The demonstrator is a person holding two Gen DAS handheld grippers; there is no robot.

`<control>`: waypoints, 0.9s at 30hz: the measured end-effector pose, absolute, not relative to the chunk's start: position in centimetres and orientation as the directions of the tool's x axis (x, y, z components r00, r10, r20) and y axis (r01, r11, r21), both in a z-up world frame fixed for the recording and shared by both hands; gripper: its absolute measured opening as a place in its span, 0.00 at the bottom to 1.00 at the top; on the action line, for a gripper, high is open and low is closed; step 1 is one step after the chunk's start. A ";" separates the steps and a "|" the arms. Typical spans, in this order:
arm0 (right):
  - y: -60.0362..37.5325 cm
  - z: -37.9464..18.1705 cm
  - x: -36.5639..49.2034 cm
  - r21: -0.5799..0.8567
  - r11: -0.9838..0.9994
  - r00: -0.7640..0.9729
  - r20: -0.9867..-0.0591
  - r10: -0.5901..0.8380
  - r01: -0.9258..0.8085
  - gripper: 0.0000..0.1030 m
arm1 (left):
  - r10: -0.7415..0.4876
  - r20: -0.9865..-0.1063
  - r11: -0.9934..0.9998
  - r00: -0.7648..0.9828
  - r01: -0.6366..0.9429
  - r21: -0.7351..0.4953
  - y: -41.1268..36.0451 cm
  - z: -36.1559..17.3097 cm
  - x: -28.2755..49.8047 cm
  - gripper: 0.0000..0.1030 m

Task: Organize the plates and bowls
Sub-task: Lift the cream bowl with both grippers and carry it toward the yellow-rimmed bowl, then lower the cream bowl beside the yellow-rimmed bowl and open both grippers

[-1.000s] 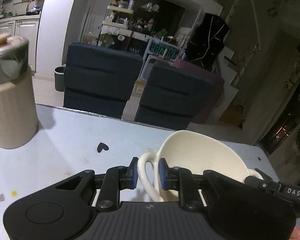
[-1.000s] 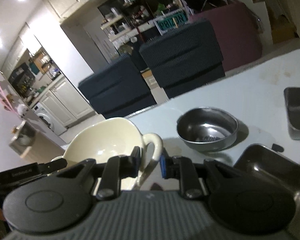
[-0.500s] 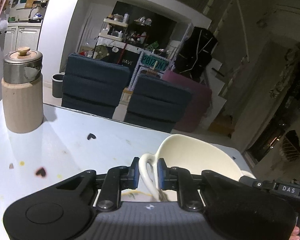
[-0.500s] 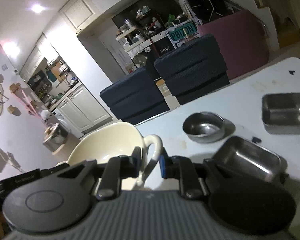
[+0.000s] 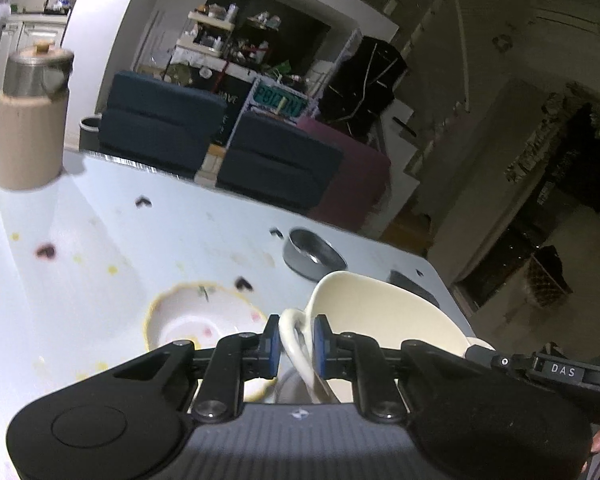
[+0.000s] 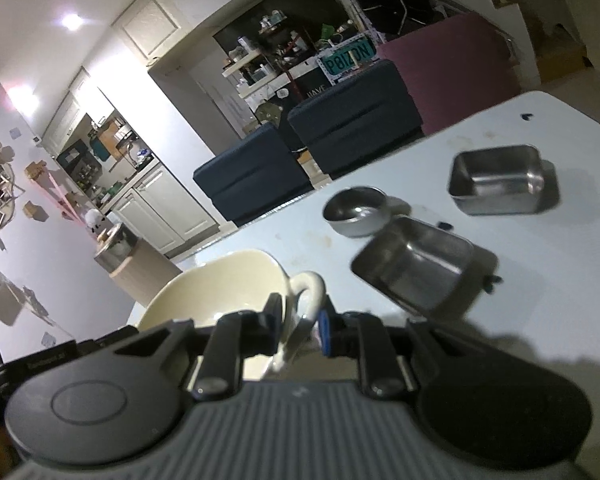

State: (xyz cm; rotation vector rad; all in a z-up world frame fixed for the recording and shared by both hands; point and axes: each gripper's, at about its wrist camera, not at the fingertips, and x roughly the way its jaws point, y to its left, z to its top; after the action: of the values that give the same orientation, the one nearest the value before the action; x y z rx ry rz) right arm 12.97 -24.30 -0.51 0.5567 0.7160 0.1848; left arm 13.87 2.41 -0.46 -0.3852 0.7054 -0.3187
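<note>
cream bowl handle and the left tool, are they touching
Touching. The left wrist view shows the left tool with both blue pads pressed against the looped handle of the cream bowl, no gap on either side.

My views dim & grainy, ceiling lights (image 6: 72, 22) blown out w/ glare top left, room beyond murky, heavy fisheye bend at edges, motion blur, gripper shadow on table (image 6: 540, 320).

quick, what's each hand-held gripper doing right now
left hand-held gripper: closed on one loop handle of the cream bowl, its jaws having just closed a little.
right hand-held gripper: closed on the bowl's other loop handle.
</note>
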 end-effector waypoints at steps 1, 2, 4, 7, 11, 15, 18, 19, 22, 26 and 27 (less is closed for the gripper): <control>-24.6 -0.6 12.3 0.540 0.841 0.745 -0.572 0.343 0.027 0.21 | -0.417 -0.567 0.878 0.710 0.153 -0.454 2.3 -0.9 13.6 0.17; -24.9 -0.9 12.0 0.536 0.844 0.744 -0.576 0.340 0.029 0.21 | -0.424 -0.569 0.874 0.705 0.154 -0.461 2.3 -1.2 13.5 0.17; -25.3 -1.2 11.3 0.529 0.848 0.739 -0.583 0.337 0.030 0.21 | -0.430 -0.578 0.873 0.693 0.155 -0.463 1.9 -2.1 13.1 0.17; -25.9 -2.1 10.4 0.521 0.853 0.724 -0.602 0.337 0.036 0.21 | -0.441 -0.597 0.865 0.671 0.140 -0.481 1.5 -3.4 12.8 0.17; -26.5 -3.3 9.7 0.508 0.860 0.697 -0.633 0.337 0.046 0.20 | -0.451 -0.621 0.860 0.641 0.126 -0.494 1.2 -5.2 13.1 0.17; -26.8 -4.5 9.7 0.497 0.865 0.665 -0.669 0.332 0.068 0.20 | -0.450 -0.651 0.857 0.611 0.091 -0.507 0.8 -7.2 13.4 0.18; -26.8 -5.1 9.8 0.475 0.876 0.648 -0.692 0.317 0.079 0.20 | -0.445 -0.668 0.857 0.597 0.069 -0.510 0.6 -8.3 13.6 0.18; -26.7 -5.3 9.9 0.467 0.880 0.641 -0.701 0.311 0.083 0.20 | -0.444 -0.671 0.858 0.594 0.066 -0.509 0.5 -8.6 13.7 0.18; -26.6 -5.6 10.2 0.452 0.887 0.630 -0.716 0.301 0.089 0.20 | -0.439 -0.676 0.860 0.592 0.059 -0.507 0.4 -9.2 13.9 0.19; -26.5 -5.9 10.6 0.443 0.891 0.618 -0.730 0.293 0.100 0.20 | -0.437 -0.683 0.862 0.585 0.055 -0.504 0.2 -9.9 14.4 0.19; -26.5 -5.9 10.7 0.440 0.892 0.615 -0.733 0.290 0.103 0.20 | -0.437 -0.686 0.862 0.582 0.052 -0.504 0.1 -10.2 14.5 0.19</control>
State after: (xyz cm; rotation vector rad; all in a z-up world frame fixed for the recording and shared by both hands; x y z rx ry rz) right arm 10.72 -26.53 -5.94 0.4725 0.9112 0.1124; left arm 14.52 0.15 -10.16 -0.4640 0.9120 -0.2977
